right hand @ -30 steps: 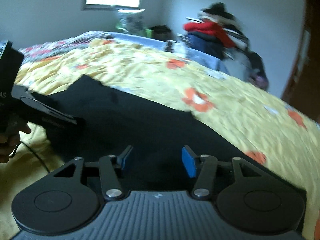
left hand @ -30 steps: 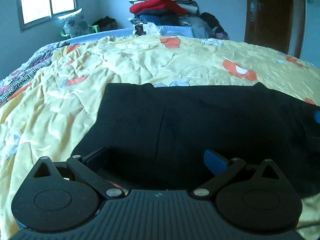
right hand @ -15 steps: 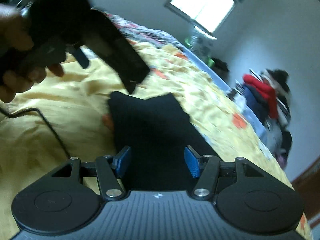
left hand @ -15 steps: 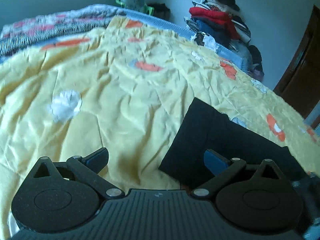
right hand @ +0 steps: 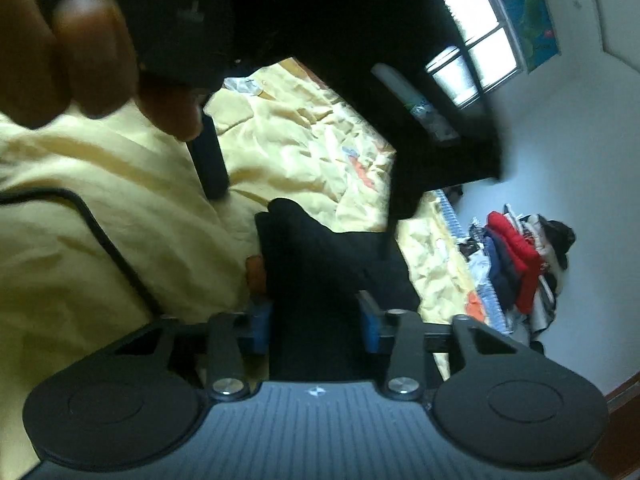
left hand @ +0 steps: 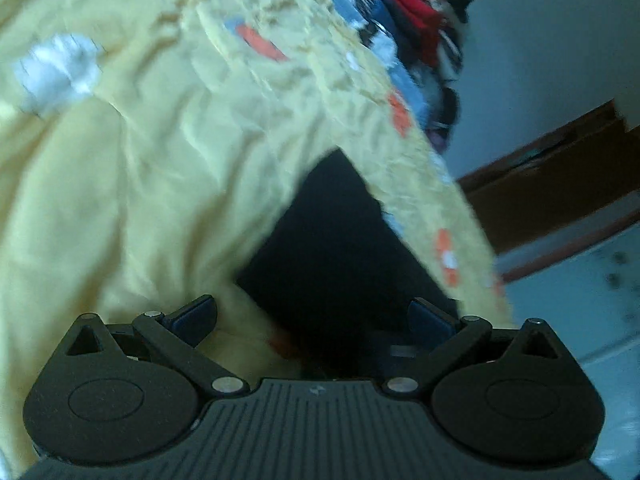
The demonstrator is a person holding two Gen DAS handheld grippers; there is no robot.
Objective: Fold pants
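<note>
The black fabric pants (right hand: 320,264) lie folded on the crumpled yellow bedsheet with orange patches (right hand: 120,220), straight ahead of your right hand-held gripper (right hand: 316,320). Its blue pads (right hand: 262,326) stand on either side of the near edge of the cloth and the jaws are closing around it; whether the pads already press the fabric you cannot tell from here. Your left hand-held gripper (left hand: 312,316) points at the near corner of the same pants (left hand: 340,240), jaws wide apart, the cloth lying between and beyond them, nothing clamped. In the right wrist view your left hand (right hand: 80,52) fills the upper left, wrapped around the black handle of that gripper, with a black cable (right hand: 104,240) trailing over the sheet beside it. Beyond the bed a pile of red, blue and dark clothes (right hand: 516,260) sits against the pale wall below a bright window (right hand: 476,60).
</note>
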